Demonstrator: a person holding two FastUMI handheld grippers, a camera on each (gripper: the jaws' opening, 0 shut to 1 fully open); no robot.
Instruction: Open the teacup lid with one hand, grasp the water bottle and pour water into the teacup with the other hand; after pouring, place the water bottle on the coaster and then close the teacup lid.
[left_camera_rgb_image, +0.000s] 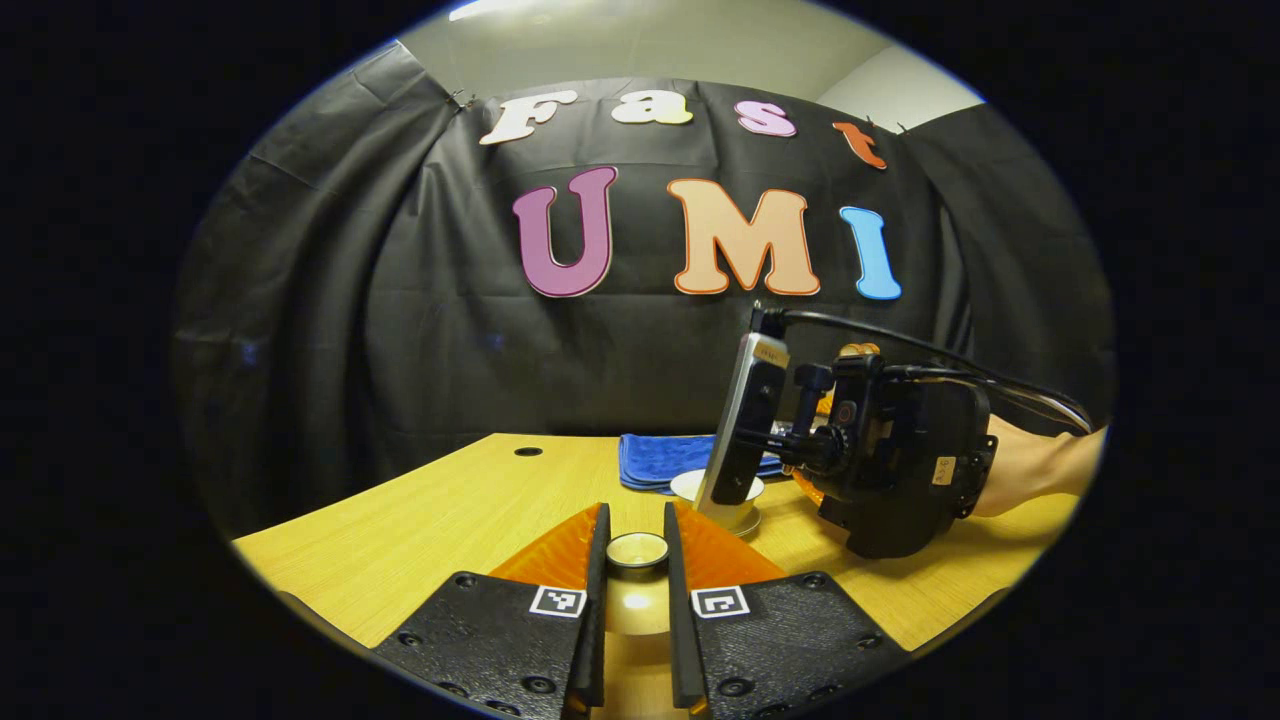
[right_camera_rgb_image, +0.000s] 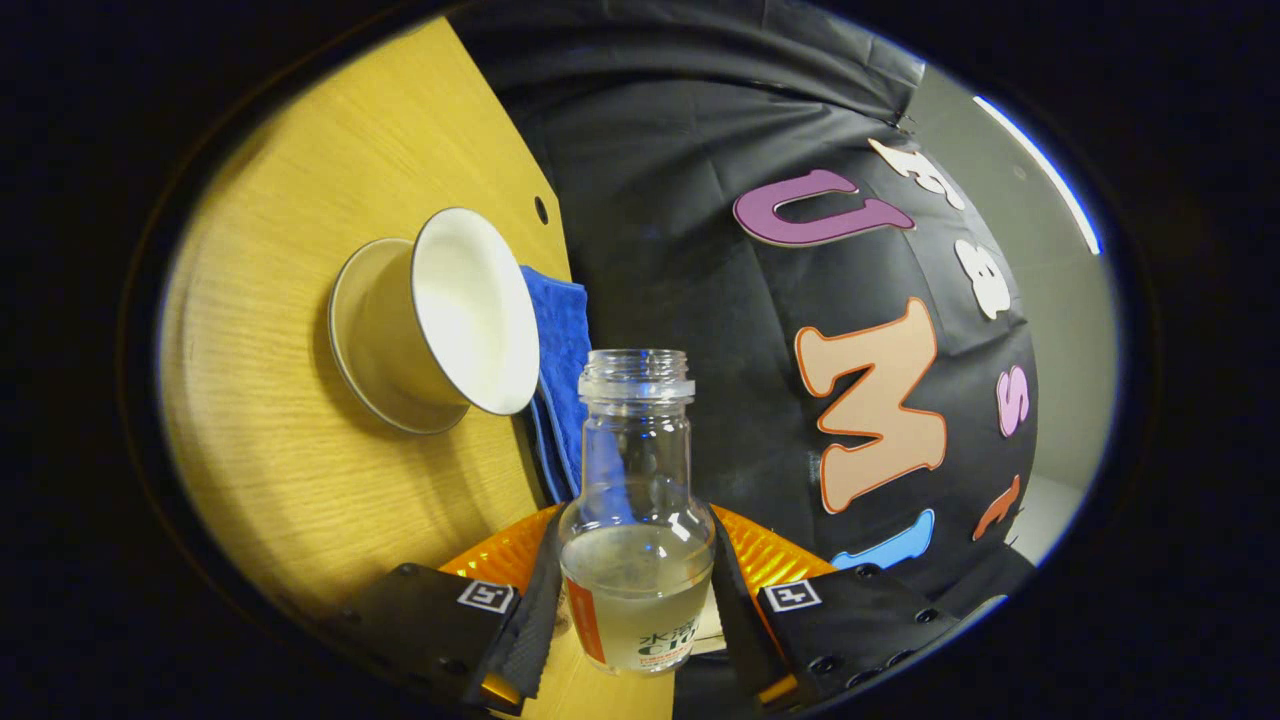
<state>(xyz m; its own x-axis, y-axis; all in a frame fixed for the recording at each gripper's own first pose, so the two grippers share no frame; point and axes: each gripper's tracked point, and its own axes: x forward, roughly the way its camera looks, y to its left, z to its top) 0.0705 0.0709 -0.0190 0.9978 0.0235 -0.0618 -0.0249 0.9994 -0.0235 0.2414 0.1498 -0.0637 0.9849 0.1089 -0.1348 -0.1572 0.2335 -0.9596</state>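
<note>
Left gripper (left_camera_rgb_image: 637, 545): in the left gripper view its two fingers are seen drawn close around the knob of the teacup lid (left_camera_rgb_image: 637, 551); both fingers appear to press on the knob, so the lid is judged to be held off the cup and low over the table (left_camera_rgb_image: 420, 520).
Teacup (right_camera_rgb_image: 455, 312): it is seen open on its saucer (right_camera_rgb_image: 352, 330) in the right gripper view, its pale inside turned toward the camera; no water can be made out in it for certain.
Blue cloth (right_camera_rgb_image: 560, 340): it is laid on the table just behind the teacup.
Water bottle (right_camera_rgb_image: 636, 500): it is uncapped and partly filled, with its mouth pointed past the cup's rim and not yet over the opening.
Right gripper (right_camera_rgb_image: 632, 600): it is clamped on the bottle's lower body, one finger on each side.
Step in hand: the pour is judged to be in hand, the lid being already off and the bottle grasped.
Next move: the bottle's mouth is to be brought over the cup and tipped slowly, while the lid is kept clear.
Coaster: it cannot be told apart in these views.
</note>
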